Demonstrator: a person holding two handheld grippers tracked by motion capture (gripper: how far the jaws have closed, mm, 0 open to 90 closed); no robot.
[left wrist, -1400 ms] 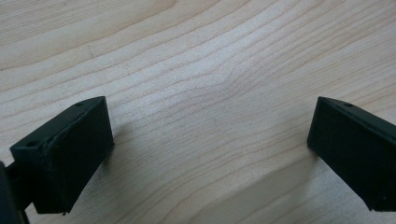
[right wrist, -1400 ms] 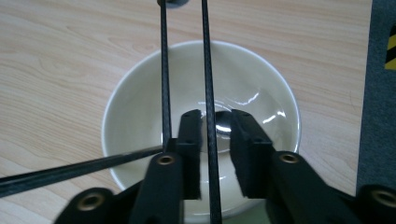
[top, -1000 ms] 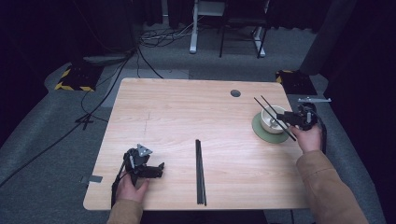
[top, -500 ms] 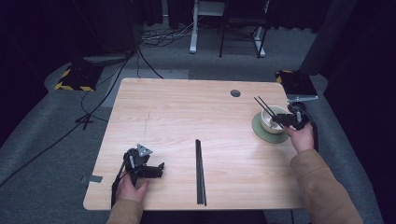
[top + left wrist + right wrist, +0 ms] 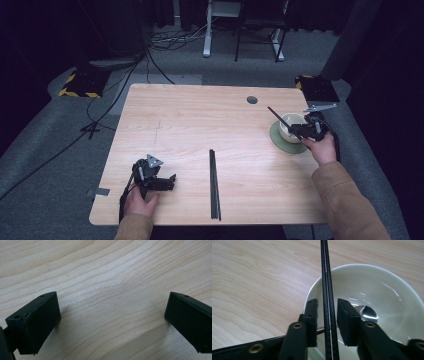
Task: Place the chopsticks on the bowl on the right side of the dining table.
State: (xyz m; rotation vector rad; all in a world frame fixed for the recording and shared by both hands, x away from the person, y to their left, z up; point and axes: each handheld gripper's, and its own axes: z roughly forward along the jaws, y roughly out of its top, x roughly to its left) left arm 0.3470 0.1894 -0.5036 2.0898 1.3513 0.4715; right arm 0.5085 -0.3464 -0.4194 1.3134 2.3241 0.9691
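Right gripper view brings out what the high view blurs: a pair of black chopsticks (image 5: 327, 290) runs straight up between the jaws of the right hand-held gripper (image 5: 327, 322), side by side, with thin gaps to each pad, so whether the pads press on them cannot be told. The jaws have just been closing around the pair and now stand narrow. Just beyond and beneath the jaws sits a white bowl (image 5: 387, 297) with a metal spoon (image 5: 368, 313) in it, partly hidden behind the right jaw.

From the high view the bowl (image 5: 290, 127) rests on a green saucer (image 5: 280, 142) directly under the right hand-held gripper (image 5: 305, 131), and the chopsticks (image 5: 280, 119) slant out past the bowl's far rim. A second pair of chopsticks (image 5: 214, 185) lies on the table (image 5: 200, 120), between the two hands.

Left gripper view shows the left hand-held gripper (image 5: 112, 322) spread wide over bare wood, holding nothing; the high view places it (image 5: 159, 181) well apart from the bowl.
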